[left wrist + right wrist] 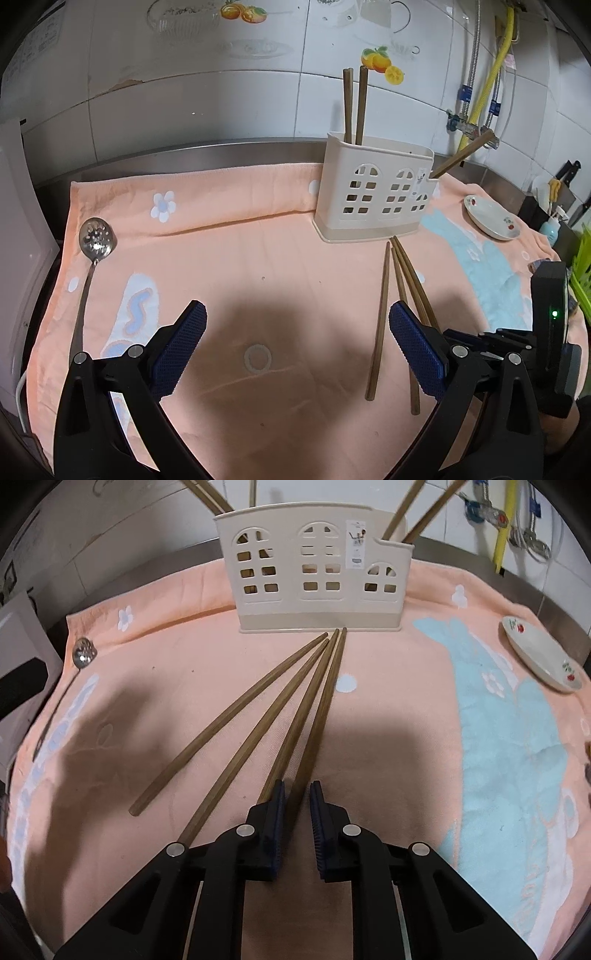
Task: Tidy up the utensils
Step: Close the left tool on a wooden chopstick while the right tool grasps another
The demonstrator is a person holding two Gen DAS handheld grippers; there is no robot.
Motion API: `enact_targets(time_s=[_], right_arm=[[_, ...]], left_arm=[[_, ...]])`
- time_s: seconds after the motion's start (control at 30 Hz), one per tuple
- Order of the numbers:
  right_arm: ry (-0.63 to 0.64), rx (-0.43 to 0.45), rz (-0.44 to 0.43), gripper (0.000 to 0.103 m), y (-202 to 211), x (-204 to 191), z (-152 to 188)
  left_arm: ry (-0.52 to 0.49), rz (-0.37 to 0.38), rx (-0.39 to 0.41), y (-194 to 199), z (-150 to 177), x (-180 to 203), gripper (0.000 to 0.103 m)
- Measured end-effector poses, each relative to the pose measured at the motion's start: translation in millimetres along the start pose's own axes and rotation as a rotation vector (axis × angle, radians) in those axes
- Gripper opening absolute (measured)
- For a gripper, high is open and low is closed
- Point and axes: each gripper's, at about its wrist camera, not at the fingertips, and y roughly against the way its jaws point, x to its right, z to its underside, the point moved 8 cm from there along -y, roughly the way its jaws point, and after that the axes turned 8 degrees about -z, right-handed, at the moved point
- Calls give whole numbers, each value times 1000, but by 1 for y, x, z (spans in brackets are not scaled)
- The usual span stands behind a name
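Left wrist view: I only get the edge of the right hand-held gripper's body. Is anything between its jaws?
Observer: Yes. The right hand-held gripper straddles one chopstick, with its jaws nearly closed. I can't tell whether the pads press it.
Operator: Which chopstick is it?
Observer: The rightmost of four lying fanned on the towel. Your view shows only three.
Operator: I see one stick leaning in the holder's right compartment. Is that all?
Observer: No, the holder has two chopsticks standing there.

No legible text on anything
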Motion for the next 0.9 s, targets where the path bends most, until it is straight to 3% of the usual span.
enact_targets(time_s=[0.63,0.9], right_arm=[[42,25,-10,9,16,15,11],[56,27,-51,9,19,16,16]], left_arm=[[-117,113,-92,-16,35,47,96],[-148,164,-162,-37,47,63,54]])
